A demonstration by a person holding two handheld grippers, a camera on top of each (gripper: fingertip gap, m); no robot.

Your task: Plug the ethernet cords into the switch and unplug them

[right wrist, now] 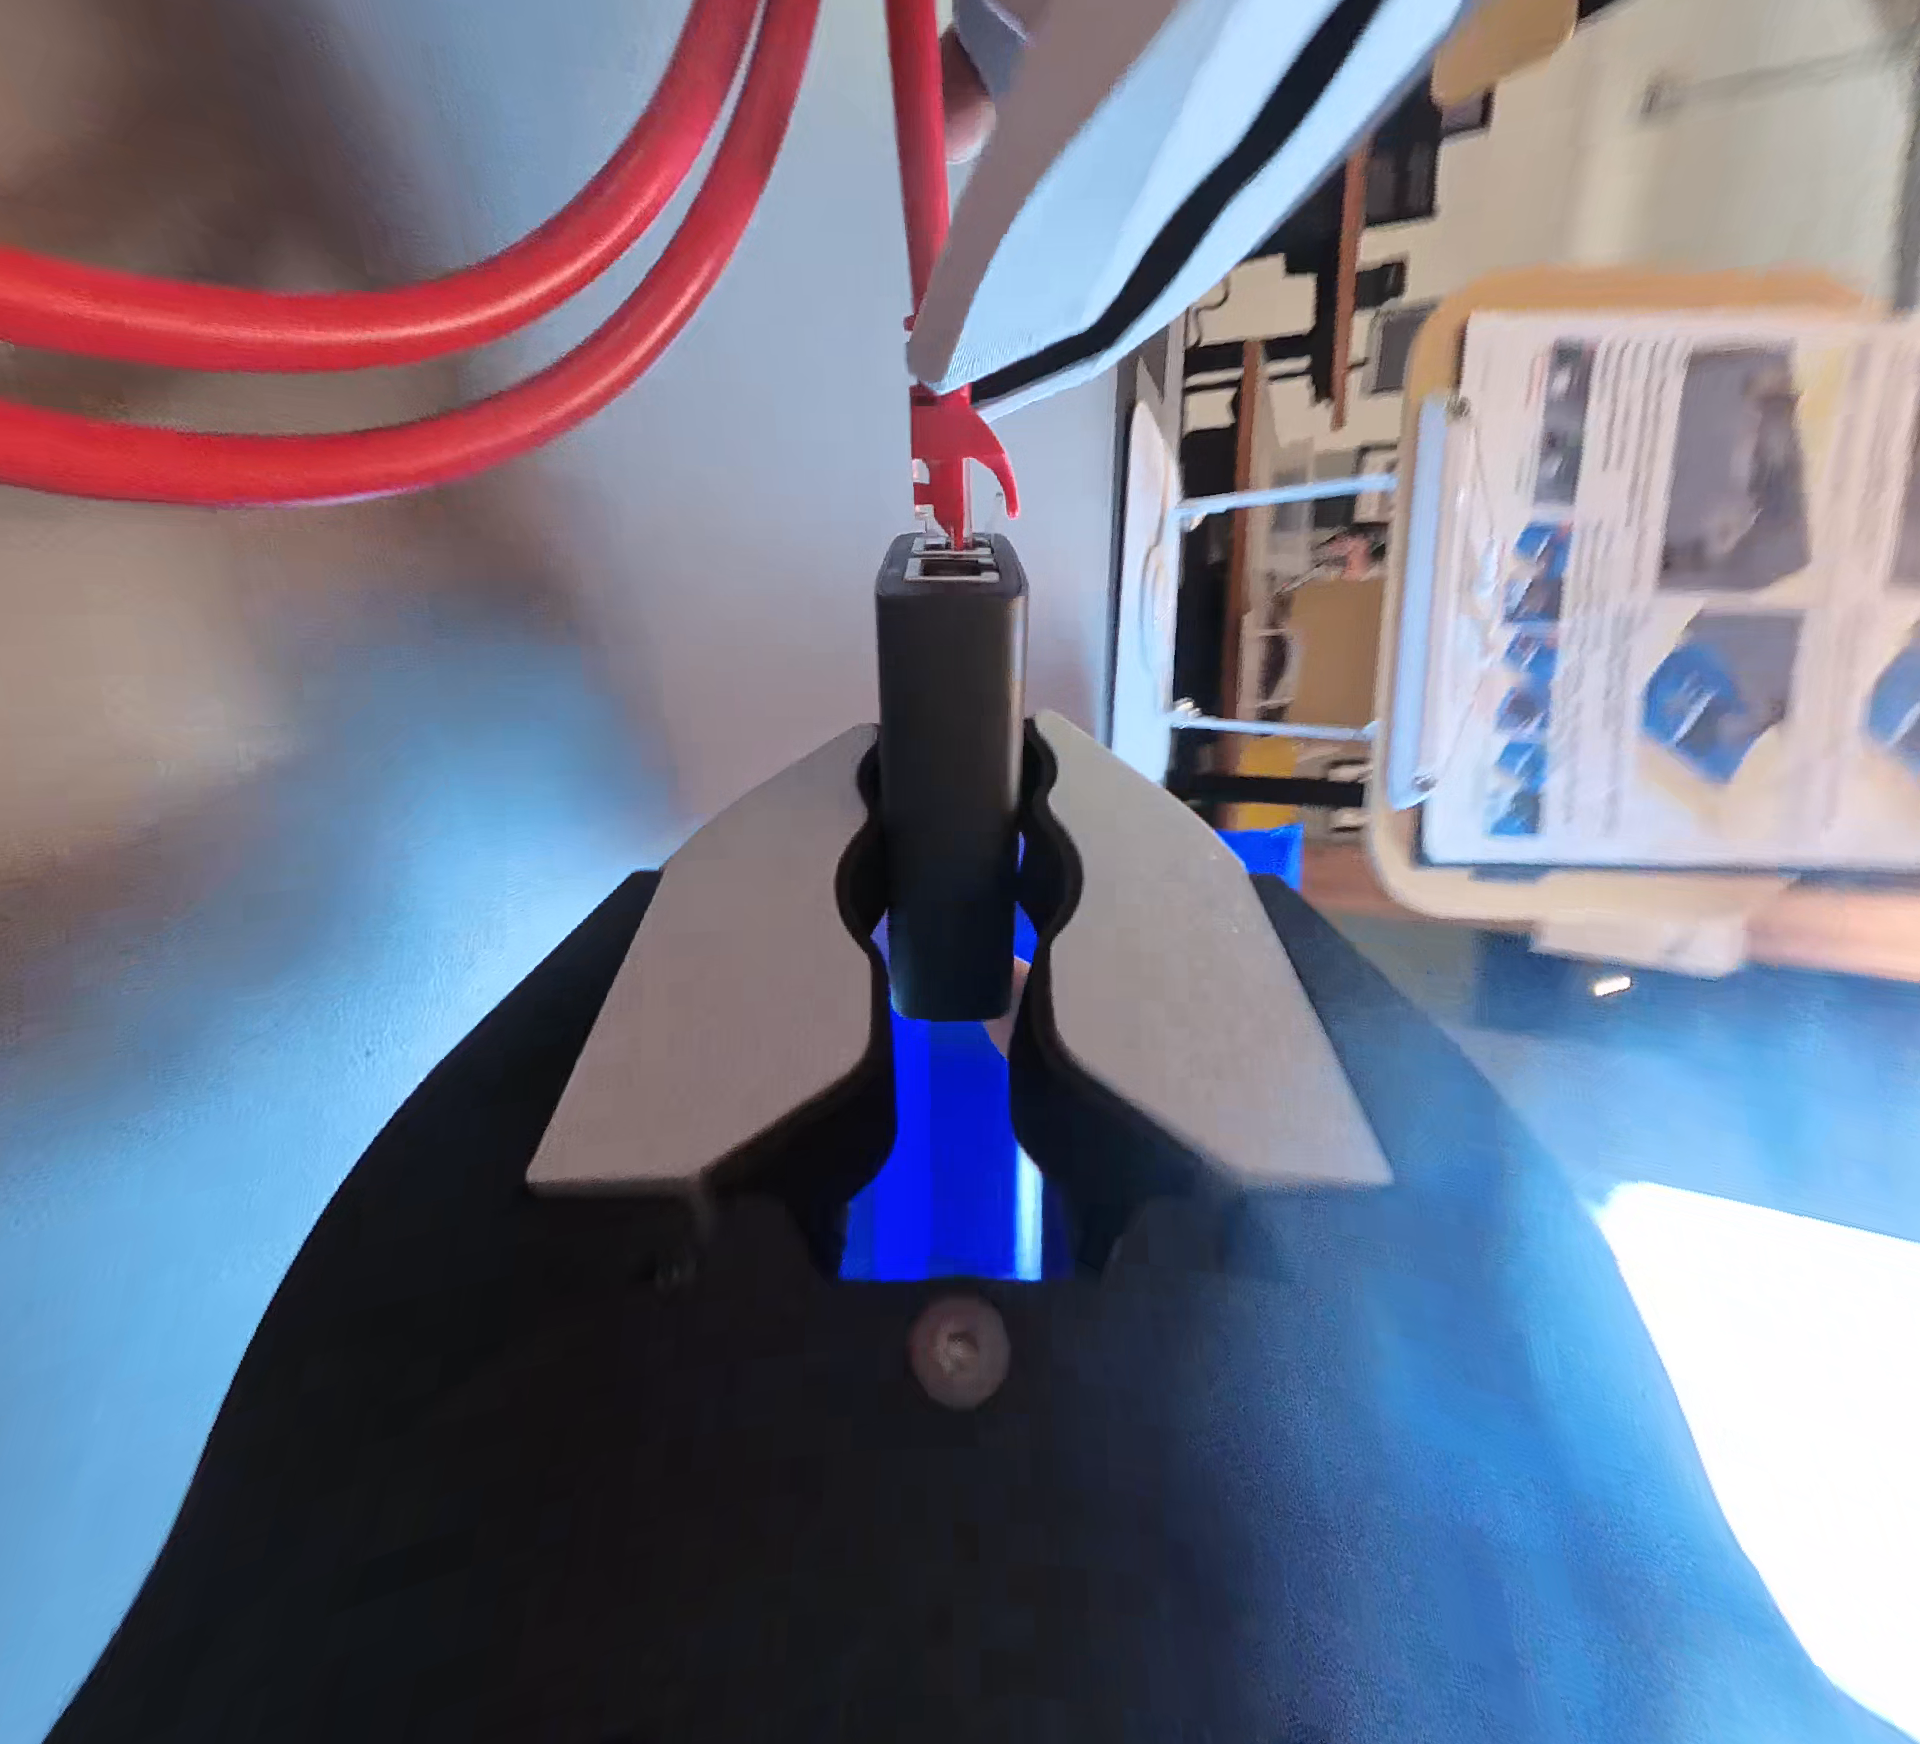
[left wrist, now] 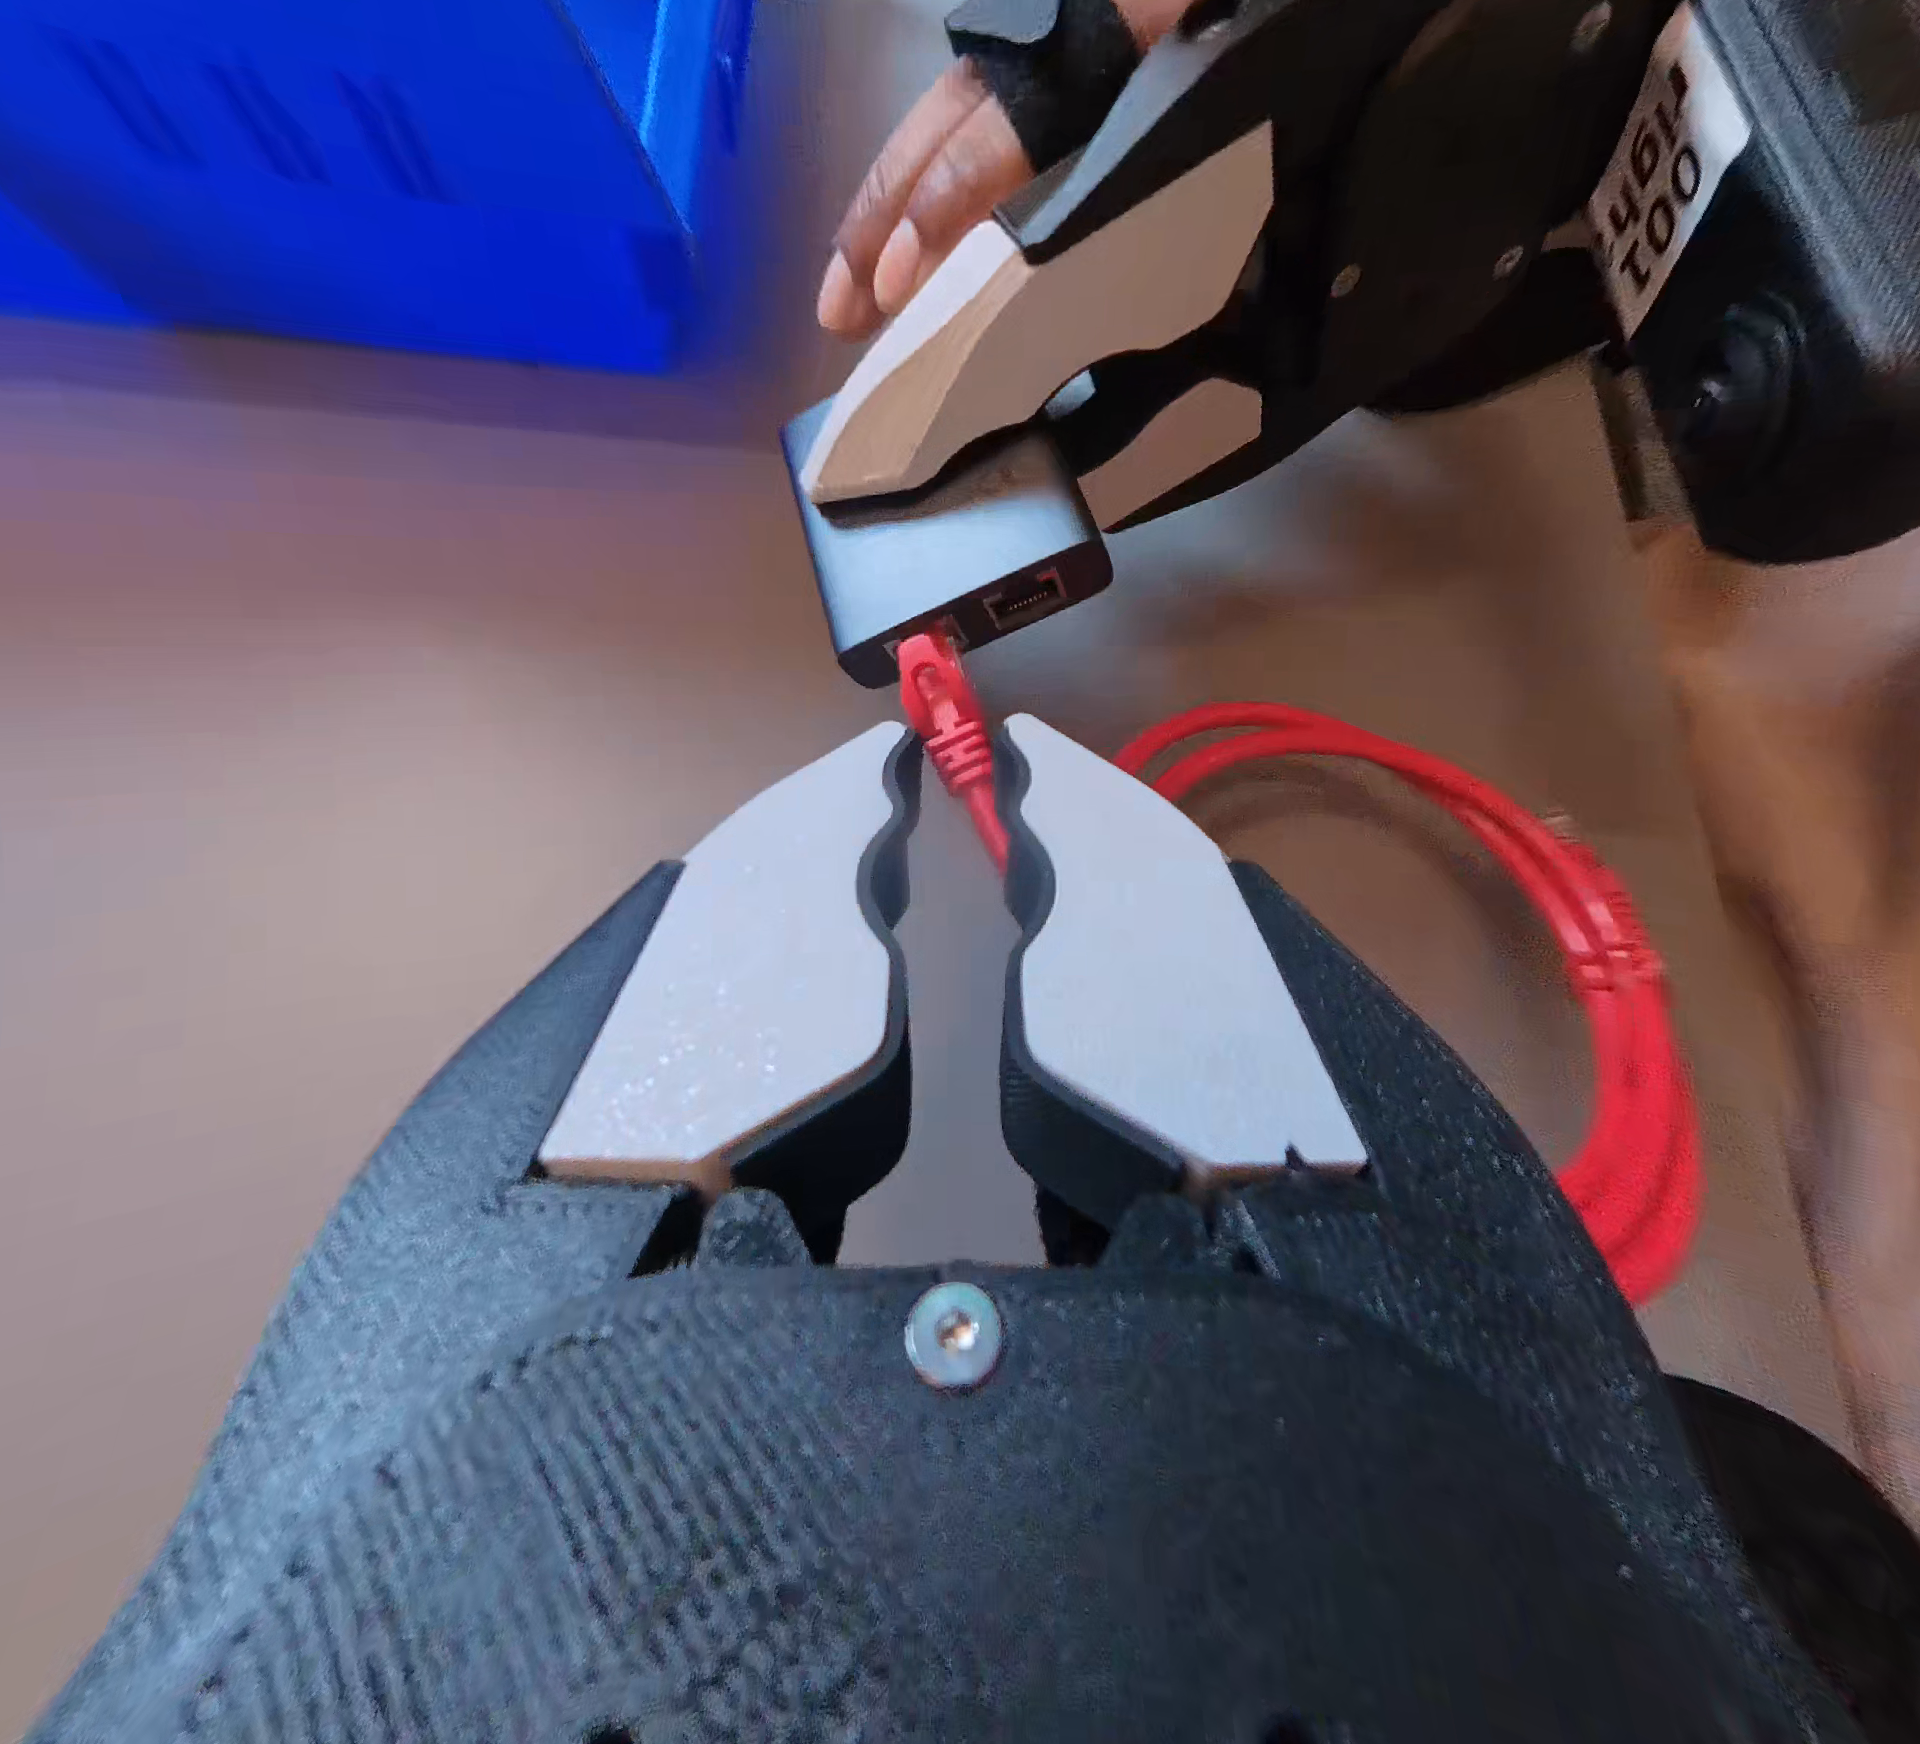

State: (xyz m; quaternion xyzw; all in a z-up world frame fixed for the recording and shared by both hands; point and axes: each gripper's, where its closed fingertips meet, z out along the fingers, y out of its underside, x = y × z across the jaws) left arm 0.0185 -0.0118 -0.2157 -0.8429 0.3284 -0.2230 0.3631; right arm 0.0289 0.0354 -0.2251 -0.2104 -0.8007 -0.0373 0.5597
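Note:
My right gripper (right wrist: 951,730) is shut on a small black switch (right wrist: 951,759) and holds it in the air, ports facing away. In the left wrist view the switch (left wrist: 935,551) sits under one right finger (left wrist: 987,375). My left gripper (left wrist: 958,733) is shut on the boot of a red ethernet plug (left wrist: 940,686). The plug's tip sits in the switch's left port. The port beside it (left wrist: 1023,598) is empty. The left gripper also shows in the right wrist view (right wrist: 930,375), above the plug (right wrist: 951,468). The red cord (left wrist: 1558,915) hangs in loops.
A blue plastic bin (left wrist: 312,136) stands at the far left on the brown table (left wrist: 312,759). A person's hand (left wrist: 1039,32) holds the right gripper. A board with a printed sheet (right wrist: 1610,603) and some shelving are behind. The grippers' ends are close to 5 cm from one another.

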